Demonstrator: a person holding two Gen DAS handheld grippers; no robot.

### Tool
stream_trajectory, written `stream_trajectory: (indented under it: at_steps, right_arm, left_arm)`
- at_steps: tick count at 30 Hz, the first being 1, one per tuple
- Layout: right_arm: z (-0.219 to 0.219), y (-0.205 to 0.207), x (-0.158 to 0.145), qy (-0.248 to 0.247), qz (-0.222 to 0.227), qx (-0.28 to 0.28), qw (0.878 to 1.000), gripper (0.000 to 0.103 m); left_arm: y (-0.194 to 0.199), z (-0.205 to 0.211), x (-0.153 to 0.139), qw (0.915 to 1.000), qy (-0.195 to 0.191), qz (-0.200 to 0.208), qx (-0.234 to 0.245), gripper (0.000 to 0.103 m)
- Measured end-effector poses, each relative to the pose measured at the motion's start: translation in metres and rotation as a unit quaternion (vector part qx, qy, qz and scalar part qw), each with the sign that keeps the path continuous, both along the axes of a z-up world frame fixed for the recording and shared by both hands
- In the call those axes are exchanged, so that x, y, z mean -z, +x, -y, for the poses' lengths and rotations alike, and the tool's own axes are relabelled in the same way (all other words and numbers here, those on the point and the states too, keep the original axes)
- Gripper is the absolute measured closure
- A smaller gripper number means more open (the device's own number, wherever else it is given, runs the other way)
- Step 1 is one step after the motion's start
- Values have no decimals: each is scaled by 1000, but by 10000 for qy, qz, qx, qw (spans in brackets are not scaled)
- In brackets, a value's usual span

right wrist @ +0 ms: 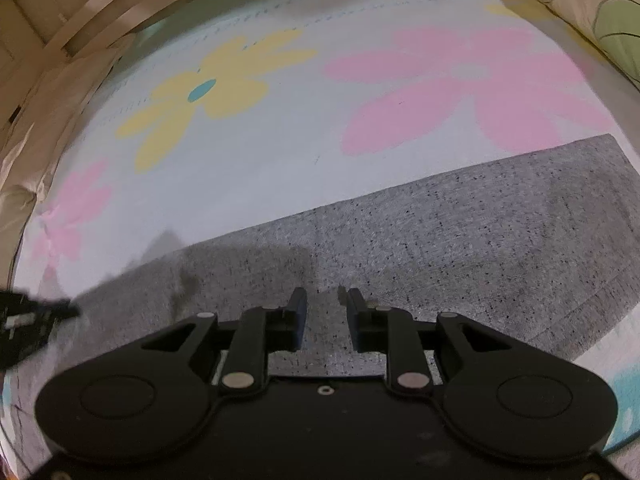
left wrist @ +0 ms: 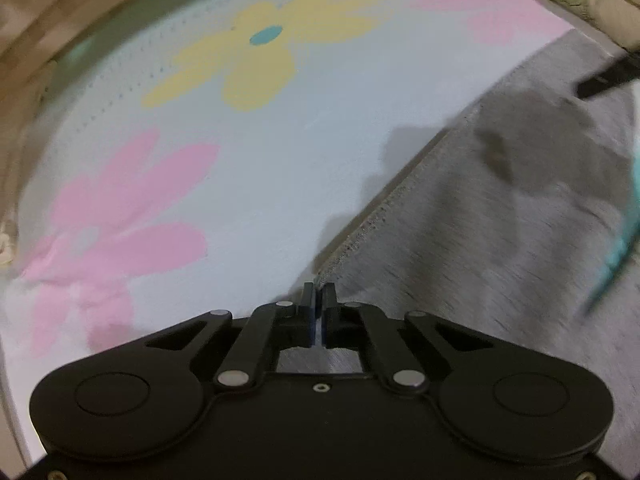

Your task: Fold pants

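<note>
Grey speckled pants [right wrist: 460, 240] lie flat on a pale sheet printed with flowers [right wrist: 260, 160]. In the left wrist view their straight edge [left wrist: 400, 196] runs diagonally down into my left gripper [left wrist: 319, 292], whose jaws are pressed together right at that edge, pinching the cloth. The left gripper also shows as a blurred black shape [right wrist: 36, 316] at the left border of the right wrist view. My right gripper [right wrist: 326, 300] hovers low over the middle of the pants with its fingers apart and only flat fabric beneath them. It appears as a dark bar [left wrist: 608, 76] in the left wrist view.
The sheet carries a yellow flower [left wrist: 256, 52] and pink flowers [right wrist: 468, 88]. A cream and green patterned quilt or pillow [right wrist: 600, 12] lies at the far right. Beige wood or padding [right wrist: 60, 40] borders the far left. A teal strip [left wrist: 624, 240] shows at the right.
</note>
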State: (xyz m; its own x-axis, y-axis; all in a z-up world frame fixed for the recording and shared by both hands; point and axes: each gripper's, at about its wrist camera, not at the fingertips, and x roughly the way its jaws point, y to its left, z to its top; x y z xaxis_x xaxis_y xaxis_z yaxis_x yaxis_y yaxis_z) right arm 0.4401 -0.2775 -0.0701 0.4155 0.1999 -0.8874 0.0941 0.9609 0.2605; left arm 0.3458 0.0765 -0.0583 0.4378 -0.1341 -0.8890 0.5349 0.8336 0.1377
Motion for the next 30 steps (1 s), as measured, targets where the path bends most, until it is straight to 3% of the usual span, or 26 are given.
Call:
stream_trajectory:
  at_steps: [4,8,15,24,26,27,28,30]
  right_arm:
    - [9,-3,-9,121,47,394,9991,72]
    - [22,-7,-18,358,6,1005,9943,68]
    - [39,-12,-13,644,-296,1732,9823,64]
    - [52,8,4,-134,-143,2450,9693,65]
    - [55,8,3,-335,-88,2399,9702,74]
    - [56,6,-1,-407,-12,2288,9726,91]
    - [57,4,-5,-493,17,2148,9754,98]
    - [60,-4,-18,-517,63,1959,9792,98]
  left_arm:
    - [-57,-3,-24,9994,-343,81,16,100]
    - [-90,-5,-34,9991,-434,-15,29,100]
    - [-93,-18,-34,9972,-674,82,-327,100]
    - [-105,-29,-37,9959,-788,94,-438,100]
    - [-108,-31,-40,9957,-780,96,-488,100]
    - [-111,-31,-42,9958,-755,115,-501,100]
    - [-113,-31,-46,9957,-757,150,-505,100]
    - [-120,-32,-55,9952,-797,208,-530,100]
